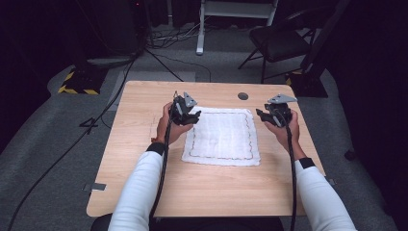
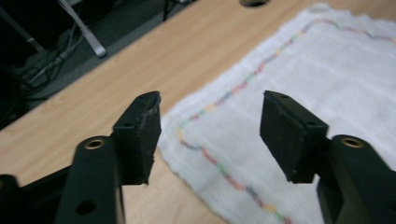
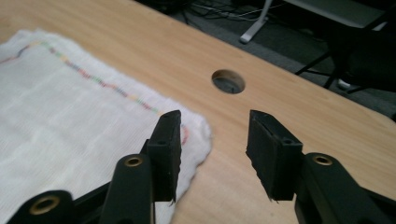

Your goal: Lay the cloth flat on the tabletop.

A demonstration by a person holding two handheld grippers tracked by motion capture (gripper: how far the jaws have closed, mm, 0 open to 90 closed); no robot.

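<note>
A white cloth [image 1: 221,136] with a multicoloured stitched border lies flat in the middle of the wooden table [image 1: 144,144]. My left gripper [image 1: 192,116] hovers open over the cloth's far left corner [image 2: 187,126], which shows between its jaws, with nothing held. At the far right corner [image 3: 196,130] my right gripper [image 1: 260,114] is open too. Its left pad [image 3: 169,140] hangs above the cloth's edge and its right pad [image 3: 266,149] above bare wood.
A round cable hole [image 1: 243,96] sits in the table just beyond the cloth [image 3: 228,81]. Past the table's far edge stand a black chair [image 1: 284,38], a white frame leg [image 1: 200,29] and loose cables [image 1: 163,36] on the grey floor.
</note>
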